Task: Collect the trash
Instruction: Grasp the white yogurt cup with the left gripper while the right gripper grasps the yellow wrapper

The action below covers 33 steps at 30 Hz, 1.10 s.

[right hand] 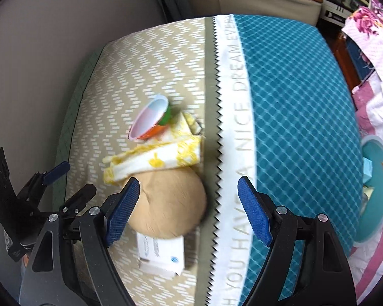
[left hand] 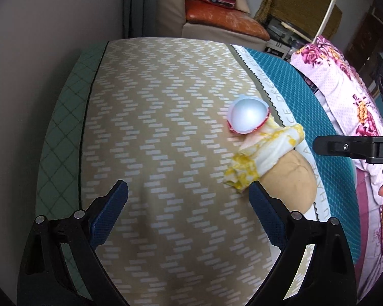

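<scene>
Trash lies in a small heap on a bed [left hand: 166,127]. An empty plastic cup [left hand: 247,117] lies on its side, next to a crumpled yellow-and-white wrapper [left hand: 265,153] and a round tan lump [left hand: 291,181]. My left gripper [left hand: 187,193] stands open over bare sheet left of the heap, its right finger close to the wrapper. In the right wrist view the cup [right hand: 150,119], the wrapper [right hand: 155,163], the tan lump [right hand: 168,204] and a small white box [right hand: 163,252] show. My right gripper [right hand: 189,186] is open above the lump, its left pad [right hand: 122,211] at the lump's edge.
The bed [right hand: 293,102] has a tan zigzag part, a white lettered band and a teal part. A wall runs along its left side. A teal tub [right hand: 378,191] with bits inside sits at the right. Floral bedding [left hand: 344,89] lies on the right; a sofa [left hand: 217,20] stands behind.
</scene>
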Each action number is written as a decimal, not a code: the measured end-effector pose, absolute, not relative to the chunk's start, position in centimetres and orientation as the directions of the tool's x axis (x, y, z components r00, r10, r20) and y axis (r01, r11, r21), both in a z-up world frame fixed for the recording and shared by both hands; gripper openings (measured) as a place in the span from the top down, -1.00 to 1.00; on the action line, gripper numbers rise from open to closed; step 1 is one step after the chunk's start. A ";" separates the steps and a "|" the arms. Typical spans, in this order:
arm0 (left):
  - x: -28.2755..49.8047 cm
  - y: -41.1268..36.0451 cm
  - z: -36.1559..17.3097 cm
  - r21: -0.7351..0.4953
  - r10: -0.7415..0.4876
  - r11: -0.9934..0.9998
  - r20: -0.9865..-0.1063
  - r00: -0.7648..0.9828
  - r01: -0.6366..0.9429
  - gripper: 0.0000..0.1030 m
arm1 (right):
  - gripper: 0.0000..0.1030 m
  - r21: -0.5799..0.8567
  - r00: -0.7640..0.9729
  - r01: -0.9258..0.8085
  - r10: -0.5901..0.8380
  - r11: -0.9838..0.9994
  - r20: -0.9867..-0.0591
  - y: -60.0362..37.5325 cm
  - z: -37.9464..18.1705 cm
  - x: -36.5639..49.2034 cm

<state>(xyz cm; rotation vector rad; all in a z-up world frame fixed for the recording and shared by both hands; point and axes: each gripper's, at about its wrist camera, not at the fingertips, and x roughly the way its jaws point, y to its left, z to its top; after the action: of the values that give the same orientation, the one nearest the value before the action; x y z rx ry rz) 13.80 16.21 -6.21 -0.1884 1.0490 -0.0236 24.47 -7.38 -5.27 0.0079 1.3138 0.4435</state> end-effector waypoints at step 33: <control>21.6 12.0 -7.0 -0.236 -0.220 0.971 -0.837 0.501 0.031 -0.85 | 0.85 0.206 0.323 -0.273 0.292 0.940 -0.900 -9.1 -3.3 25.6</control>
<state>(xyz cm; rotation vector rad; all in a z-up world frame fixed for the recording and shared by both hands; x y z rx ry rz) 21.56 12.02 -6.96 -0.2000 1.0370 -0.1526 25.57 -9.12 -3.32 0.0177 1.1855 0.3705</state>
